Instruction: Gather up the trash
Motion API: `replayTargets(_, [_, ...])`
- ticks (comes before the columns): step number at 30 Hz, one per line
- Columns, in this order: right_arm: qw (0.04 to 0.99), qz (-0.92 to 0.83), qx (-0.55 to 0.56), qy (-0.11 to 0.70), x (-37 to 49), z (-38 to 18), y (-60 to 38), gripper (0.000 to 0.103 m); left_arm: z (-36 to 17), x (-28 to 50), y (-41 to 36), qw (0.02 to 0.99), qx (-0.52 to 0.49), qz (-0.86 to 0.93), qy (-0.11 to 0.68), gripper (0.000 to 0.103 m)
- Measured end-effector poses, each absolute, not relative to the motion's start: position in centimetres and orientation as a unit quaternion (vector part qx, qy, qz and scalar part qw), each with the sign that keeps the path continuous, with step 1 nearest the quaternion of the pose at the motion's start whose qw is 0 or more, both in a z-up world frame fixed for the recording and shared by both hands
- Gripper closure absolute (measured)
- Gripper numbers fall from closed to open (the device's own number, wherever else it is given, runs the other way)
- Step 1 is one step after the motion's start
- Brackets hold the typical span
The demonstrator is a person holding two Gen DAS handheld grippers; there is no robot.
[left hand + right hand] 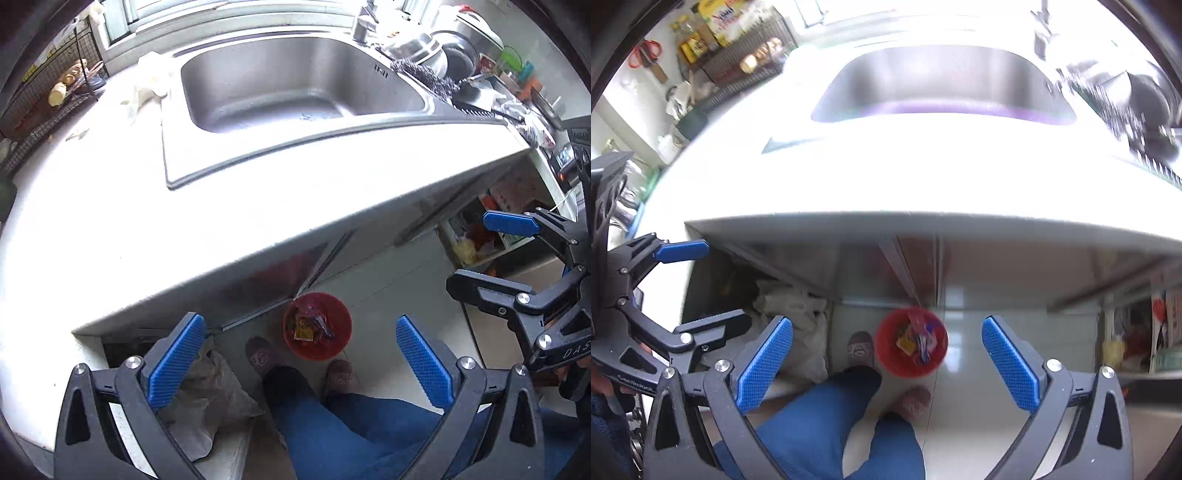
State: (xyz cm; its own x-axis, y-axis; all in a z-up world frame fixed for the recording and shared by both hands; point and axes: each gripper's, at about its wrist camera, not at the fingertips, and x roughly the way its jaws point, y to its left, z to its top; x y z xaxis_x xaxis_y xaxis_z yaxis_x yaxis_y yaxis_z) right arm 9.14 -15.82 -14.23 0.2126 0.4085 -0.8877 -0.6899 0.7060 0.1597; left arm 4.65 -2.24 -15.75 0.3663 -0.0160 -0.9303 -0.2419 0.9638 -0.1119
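Both your grippers, left gripper (301,354) and right gripper (886,354), have blue fingers (764,363) wide apart and hold nothing; the red bin (317,326) sits on the floor below, wrappers (310,325) inside. I think you now hunt more trash; look at the white scraps (142,96) on the counter (258,206) by the sink (295,85).

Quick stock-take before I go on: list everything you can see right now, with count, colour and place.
bin: one, red, on floor below counter, holding colourful wrappers
sink: one, steel, set in counter
counter: one, white, above the bin
scraps: a few, pale, on counter left of sink
wire rack: one, black, far left
pots: several, steel, right of sink
plastic bag: one, pale, under counter, left of feet
slippers: two, pinkish, beside bin
jeans: blue, bottom
left gripper: blue pads, open, empty
right gripper: blue pads, open, empty
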Motion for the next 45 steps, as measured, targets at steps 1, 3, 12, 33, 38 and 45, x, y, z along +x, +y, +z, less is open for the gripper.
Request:
replayTargets(1, [0.767, 0.364, -0.135, 0.511, 9.4, -13.7, -15.3, 0.0, -15.2, 4.9, -1.4, 0.821, -0.118, 0.074, 0.554, 0.0])
replayTargets(3, [0.769, 0.375, -0.135, 0.5, 10.1, -12.7, -13.9, 0.0, -14.2, 5.4, 0.5, 0.823, -0.126, 0.084, 0.548, 0.0])
replayTargets(12, [0.781, 0.389, -0.138, 0.469, 13.7, -9.4, -6.9, 0.0, -9.2, 9.0, 10.9, 0.834, -0.131, 0.111, 0.525, 0.0])
replayTargets(33, [0.778, 0.345, -0.152, 0.502, 21.1, -9.3, 7.0, 0.0, -11.4, 16.3, 35.5, 0.822, -0.021, 0.041, 0.567, 0.0])
replayTargets(38, [0.774, 0.335, -0.161, 0.513, 21.5, -9.9, 8.5, 0.0, -13.8, 17.5, 37.2, 0.816, 0.045, -0.015, 0.576, 0.009])
replayTargets(45, [0.773, 0.309, -0.166, 0.529, 22.1, -10.6, 8.8, 0.0, -17.3, 19.0, 38.7, 0.797, 0.078, -0.079, 0.594, 0.025])
